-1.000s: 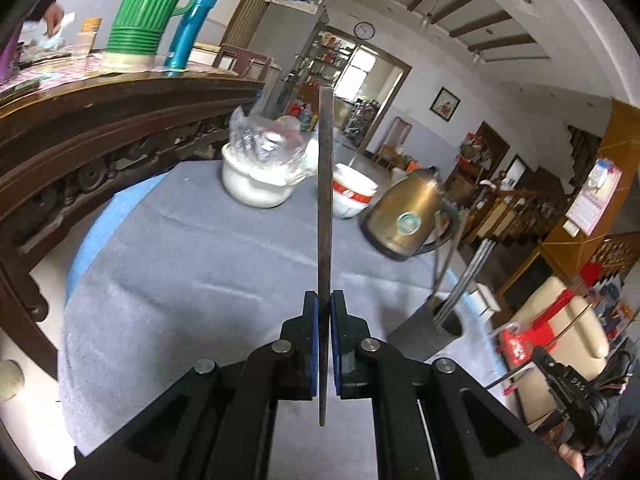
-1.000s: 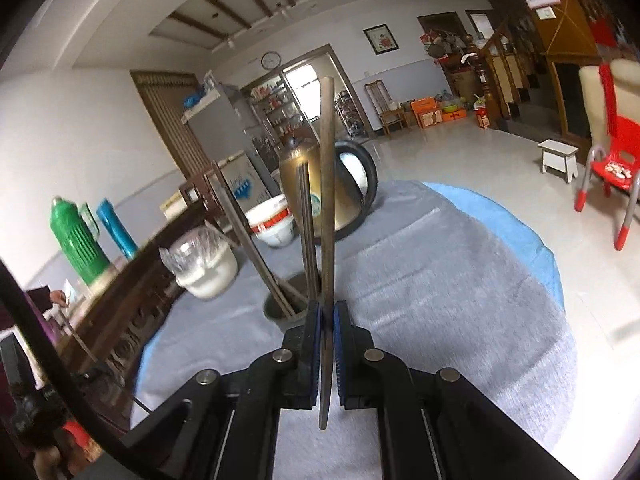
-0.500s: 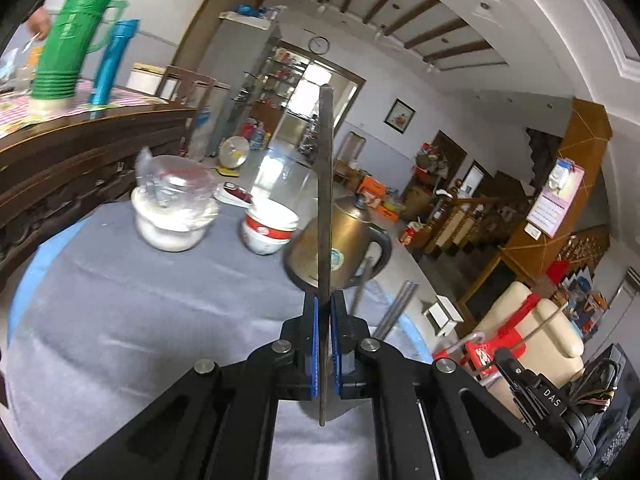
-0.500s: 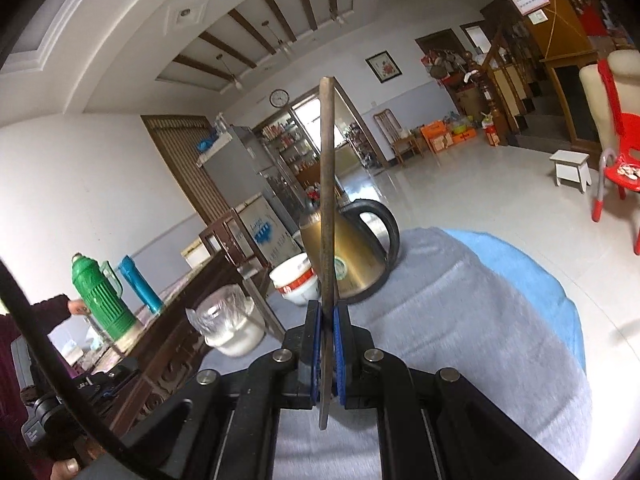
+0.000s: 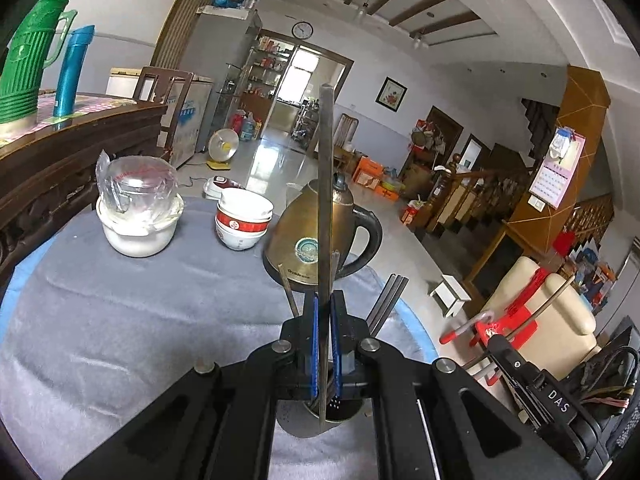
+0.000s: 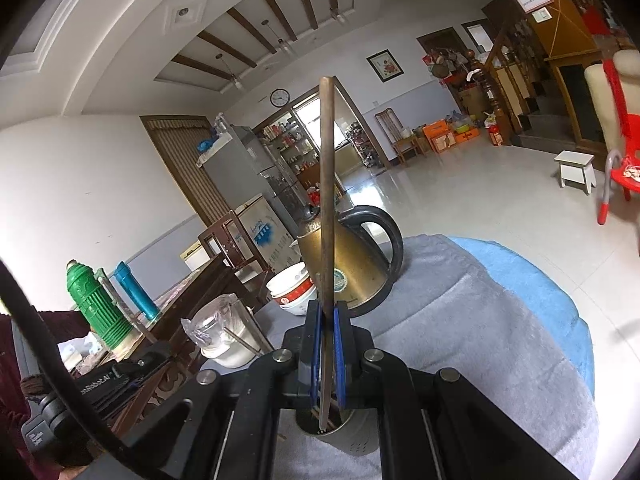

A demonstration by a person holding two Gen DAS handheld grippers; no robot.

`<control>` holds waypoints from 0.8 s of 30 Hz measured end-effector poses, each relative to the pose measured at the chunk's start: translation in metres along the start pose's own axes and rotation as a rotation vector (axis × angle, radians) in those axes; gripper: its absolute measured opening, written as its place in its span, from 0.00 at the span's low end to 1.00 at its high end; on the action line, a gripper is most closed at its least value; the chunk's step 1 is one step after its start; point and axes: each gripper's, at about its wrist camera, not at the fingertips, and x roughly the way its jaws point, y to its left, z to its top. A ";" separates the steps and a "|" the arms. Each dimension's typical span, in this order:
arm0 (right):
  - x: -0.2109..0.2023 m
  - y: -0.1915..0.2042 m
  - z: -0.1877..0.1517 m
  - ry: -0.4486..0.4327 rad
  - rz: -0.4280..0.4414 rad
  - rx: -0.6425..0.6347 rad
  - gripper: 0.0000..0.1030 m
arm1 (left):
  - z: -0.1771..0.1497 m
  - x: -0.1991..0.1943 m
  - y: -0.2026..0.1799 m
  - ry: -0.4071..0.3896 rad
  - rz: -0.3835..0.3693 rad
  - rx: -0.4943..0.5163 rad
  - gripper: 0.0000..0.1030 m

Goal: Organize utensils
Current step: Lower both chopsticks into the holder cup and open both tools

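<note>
My left gripper point(image 5: 324, 308) is shut on a grey metal chopstick point(image 5: 325, 184) held upright, its lower tip over the mouth of a grey perforated utensil holder point(image 5: 320, 424) on the table. Several chopsticks point(image 5: 386, 304) stand in the holder. My right gripper point(image 6: 327, 316) is shut on a brown chopstick point(image 6: 326, 188), also upright, its lower tip above the same holder point(image 6: 340, 436).
A brass kettle point(image 5: 304, 236) with a black handle stands just behind the holder. Stacked bowls point(image 5: 242, 220) and a white pot under plastic wrap point(image 5: 138, 208) stand further left on the grey cloth point(image 5: 120, 300). A wooden sideboard point(image 5: 72, 140) holds green and blue flasks.
Both grippers have moved over the utensil holder, which now sits directly below each chopstick's tip. Both views have tilted up toward the room.
</note>
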 end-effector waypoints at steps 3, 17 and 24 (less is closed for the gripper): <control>0.002 -0.001 0.003 0.000 -0.003 -0.002 0.06 | 0.001 0.006 -0.001 0.006 0.002 0.000 0.06; 0.013 0.003 0.006 -0.001 0.001 -0.017 0.06 | 0.011 0.009 -0.001 -0.010 -0.030 -0.022 0.06; 0.024 0.009 0.005 0.007 0.001 -0.042 0.06 | 0.011 0.019 -0.002 -0.017 -0.031 -0.022 0.06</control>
